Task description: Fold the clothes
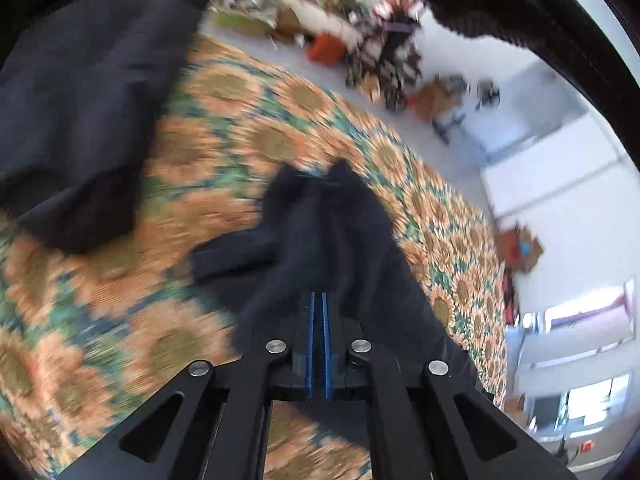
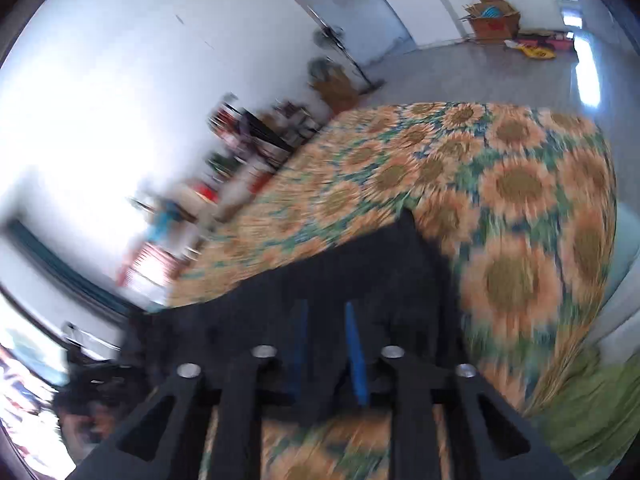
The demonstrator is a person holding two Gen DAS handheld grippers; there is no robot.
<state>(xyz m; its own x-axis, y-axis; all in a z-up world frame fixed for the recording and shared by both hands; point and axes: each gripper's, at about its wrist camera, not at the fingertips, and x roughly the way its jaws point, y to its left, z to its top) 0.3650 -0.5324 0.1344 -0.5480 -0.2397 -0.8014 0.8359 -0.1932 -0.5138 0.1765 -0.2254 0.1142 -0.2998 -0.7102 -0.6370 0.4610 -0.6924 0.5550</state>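
Note:
A dark navy garment (image 1: 328, 232) hangs over a bed with a sunflower-print cover (image 1: 240, 128). My left gripper (image 1: 319, 296) is shut on a bunched part of it, held above the bed. More of the dark cloth (image 1: 80, 92) hangs at the upper left. In the right wrist view the same dark garment (image 2: 360, 264) fills the space at my right gripper (image 2: 326, 308). Its blue pads (image 2: 354, 340) stand a little apart with cloth around them; the view is blurred, so the grip is unclear.
Cluttered boxes and shelves (image 1: 360, 32) line the far wall beyond the bed. A cardboard box (image 2: 492, 20) stands on the grey floor by the wall. A green cloth (image 2: 592, 412) lies at the bed's lower right edge.

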